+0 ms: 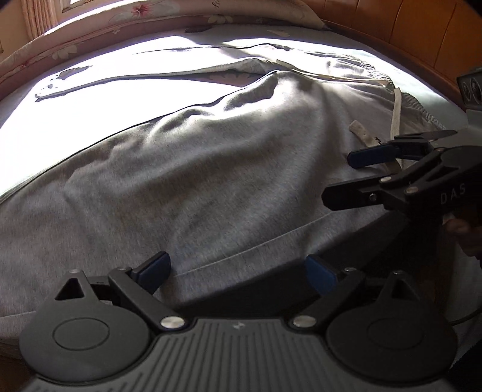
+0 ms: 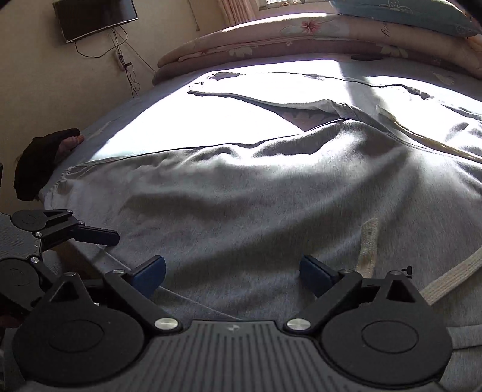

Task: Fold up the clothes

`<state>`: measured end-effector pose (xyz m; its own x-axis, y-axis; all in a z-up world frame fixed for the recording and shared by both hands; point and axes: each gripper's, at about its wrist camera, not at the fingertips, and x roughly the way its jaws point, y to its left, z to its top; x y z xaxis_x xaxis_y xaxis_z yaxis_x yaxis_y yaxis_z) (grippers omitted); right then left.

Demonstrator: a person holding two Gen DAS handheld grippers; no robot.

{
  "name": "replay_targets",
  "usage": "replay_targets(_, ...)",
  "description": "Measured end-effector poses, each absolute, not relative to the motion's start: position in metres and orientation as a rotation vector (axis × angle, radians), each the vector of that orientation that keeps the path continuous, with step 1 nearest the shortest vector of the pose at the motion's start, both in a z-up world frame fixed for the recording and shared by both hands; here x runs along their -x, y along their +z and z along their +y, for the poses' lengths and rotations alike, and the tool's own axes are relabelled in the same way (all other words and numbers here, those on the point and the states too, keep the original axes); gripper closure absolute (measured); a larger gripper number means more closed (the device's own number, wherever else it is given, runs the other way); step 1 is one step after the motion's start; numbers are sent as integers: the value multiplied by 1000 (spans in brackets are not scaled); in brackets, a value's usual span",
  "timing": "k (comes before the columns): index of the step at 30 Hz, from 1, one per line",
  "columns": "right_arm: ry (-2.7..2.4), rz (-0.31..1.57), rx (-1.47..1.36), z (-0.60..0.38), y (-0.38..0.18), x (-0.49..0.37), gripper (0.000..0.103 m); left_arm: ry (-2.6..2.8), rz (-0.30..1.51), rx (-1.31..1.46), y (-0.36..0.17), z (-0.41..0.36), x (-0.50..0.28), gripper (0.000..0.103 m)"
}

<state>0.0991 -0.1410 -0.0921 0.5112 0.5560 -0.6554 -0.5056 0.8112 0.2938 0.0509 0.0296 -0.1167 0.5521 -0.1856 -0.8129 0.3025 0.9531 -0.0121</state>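
- So there's a pair of grey sweatpants (image 1: 211,169) spread over the light blue bed sheet (image 1: 346,39), waistband end off to the right, legs running left.
- Half of it is blown out by hard sunlight across the far side, so detail there is gone.
- Left gripper (image 1: 238,270) has its jaws spread wide, nothing in them, sitting right at the near hem edge of the fabric.
- Right gripper (image 2: 232,271) is the same deal: wide apart, empty, low over the cloth near the waistband.
- White drawstring (image 2: 452,279) lies loose just right of the right gripper.
- Folded floral quilt (image 2: 271,42) stacked at the far edge of the bed.
- TV (image 2: 96,18) on the far left wall.
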Motion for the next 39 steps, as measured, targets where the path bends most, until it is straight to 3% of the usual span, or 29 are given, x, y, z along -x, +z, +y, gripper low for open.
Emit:
replay_targets(4,655,836,-70,-155,-95,-75,3,-323,956,-144,-107,33,-47,9)
replay_targets(11,599,771,-182,-175,-79,-88,3,-383,792,-109,-82,20,-89,7)
replay_targets(19,509,827,-266,-209,-88,-88,3,-386,922,-87,-117,-8,-95,6)
replay_targets(27,299,682,-247,-259,-72,-88,0,-257,922,-84,-88,-17,-104,6)
replay_targets(36,175,733,-321,-302,-98,-91,0,-260,914,-58,-75,-56,-119,5)
replay_targets(39,171,723,-290,-300,-94,-85,11,-209,897,-57,-73,-62,-125,5)
